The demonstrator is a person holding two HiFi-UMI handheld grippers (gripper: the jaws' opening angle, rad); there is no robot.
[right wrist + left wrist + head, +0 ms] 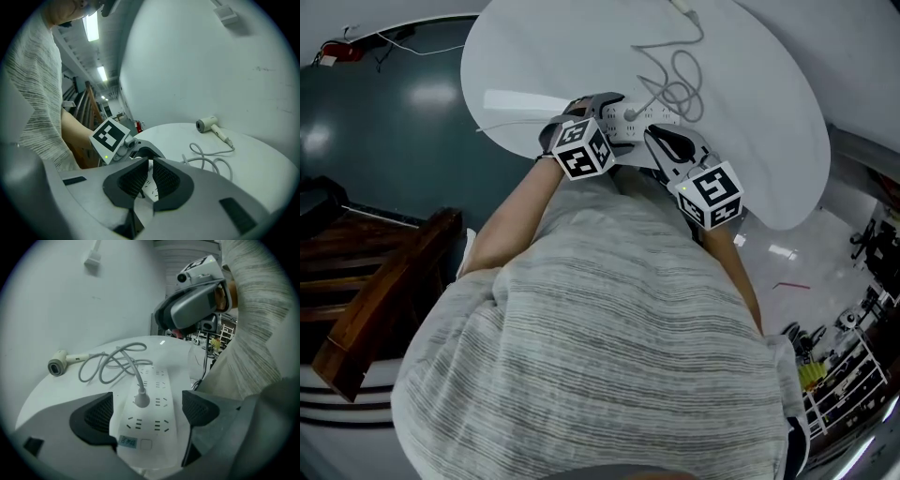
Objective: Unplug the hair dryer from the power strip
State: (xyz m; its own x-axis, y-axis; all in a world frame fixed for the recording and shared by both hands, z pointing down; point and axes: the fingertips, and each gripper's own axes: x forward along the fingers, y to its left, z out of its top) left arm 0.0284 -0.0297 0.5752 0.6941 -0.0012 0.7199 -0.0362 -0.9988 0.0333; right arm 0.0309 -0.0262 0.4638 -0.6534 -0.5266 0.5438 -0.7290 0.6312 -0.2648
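Note:
A white power strip [154, 380] lies on the round white table [750, 112], with the hair dryer's white plug [141, 399] standing in one of its sockets. The grey cable [112, 364] loops away to the white hair dryer [58, 365], which lies farther back on the table. My left gripper [147, 411] is open and straddles the near end of the strip, with a gap at the right pad. My right gripper [149, 171] hovers just right of the strip [637, 120]; its pads are closed together with nothing between them.
Dark wooden steps [384, 300] stand left of the table on a dark floor. Shelves with small items [848, 375] are at the lower right. A small white box [227, 16] is fixed on the wall behind the table. The person's torso fills the near side.

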